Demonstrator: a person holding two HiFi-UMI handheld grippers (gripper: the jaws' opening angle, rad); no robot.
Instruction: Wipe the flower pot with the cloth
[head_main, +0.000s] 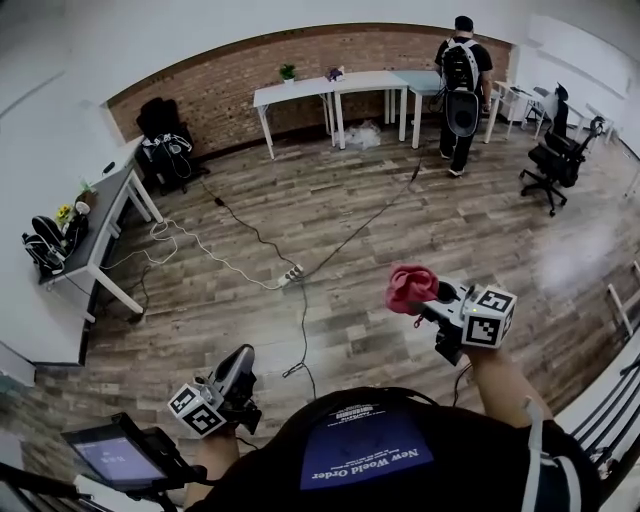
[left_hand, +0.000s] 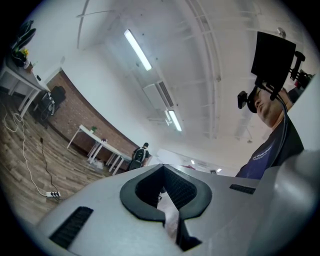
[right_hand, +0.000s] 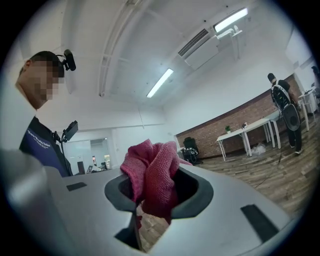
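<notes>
— Grippers: I count two. Which one has the cloth?
— The right gripper (head_main: 424, 300), at about 4 o'clock. Its jaws are clamped on one red cloth (head_main: 408, 285). The cloth is all bunched up and pokes out past the tips.
— And the other one?
— The left gripper (head_main: 242, 354) is at 7 o'clock, tipped up a bit. Its jaws are squeezed together with nothing in them.
— Where is the flower pot?
— One small flower pot (head_main: 287, 73) with a green plant sits on a white table (head_main: 300, 92) by the brick wall, at 12 o'clock. It is far from both grippers. One bunch of yellow flowers (head_main: 64, 212) is on the grey desk (head_main: 108, 207) at 9 o'clock.
— Anybody else?
— One person (head_main: 455, 145) at 1 o'clock, wearing one backpack (head_main: 460, 66), back turned.
</notes>
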